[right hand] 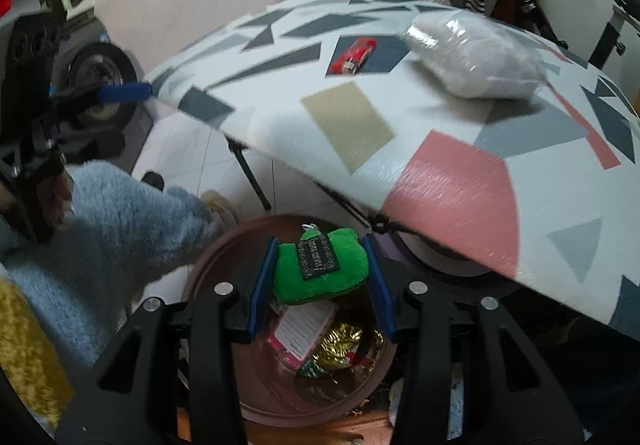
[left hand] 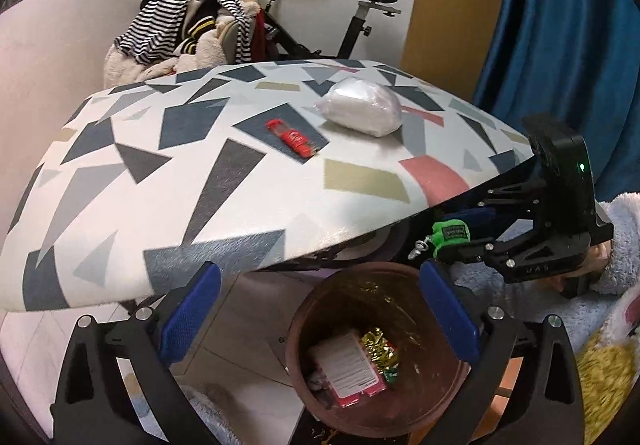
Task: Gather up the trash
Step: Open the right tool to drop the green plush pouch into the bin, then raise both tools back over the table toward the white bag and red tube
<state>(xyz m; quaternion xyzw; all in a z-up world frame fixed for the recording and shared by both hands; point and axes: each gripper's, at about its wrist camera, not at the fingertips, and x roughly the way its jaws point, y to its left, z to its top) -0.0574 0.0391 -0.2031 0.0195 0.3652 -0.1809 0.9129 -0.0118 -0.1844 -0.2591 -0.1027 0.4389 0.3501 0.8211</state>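
Note:
My right gripper (right hand: 320,285) is shut on a green plush pouch (right hand: 320,269) with a dark label, hanging just over a round brown bin (right hand: 264,385). Inside the bin lie a pink-edged card (right hand: 304,329) and gold foil (right hand: 340,345). In the left wrist view my left gripper (left hand: 322,315) stands wide open with nothing between its blue pads, above the same bin (left hand: 294,337). The right gripper (left hand: 440,245) and the pouch (left hand: 450,235) show there at the right. A red wrapper (left hand: 292,137) and a white plastic bag (left hand: 360,111) lie on the patterned ironing board (left hand: 200,205).
The board's edge overhangs the bin closely. A person's fluffy blue sleeve (right hand: 112,213) reaches in from the left. Behind the board stand a pile of clothes (left hand: 188,25) and an exercise bike (left hand: 360,17). A blue curtain (left hand: 560,45) hangs at the right.

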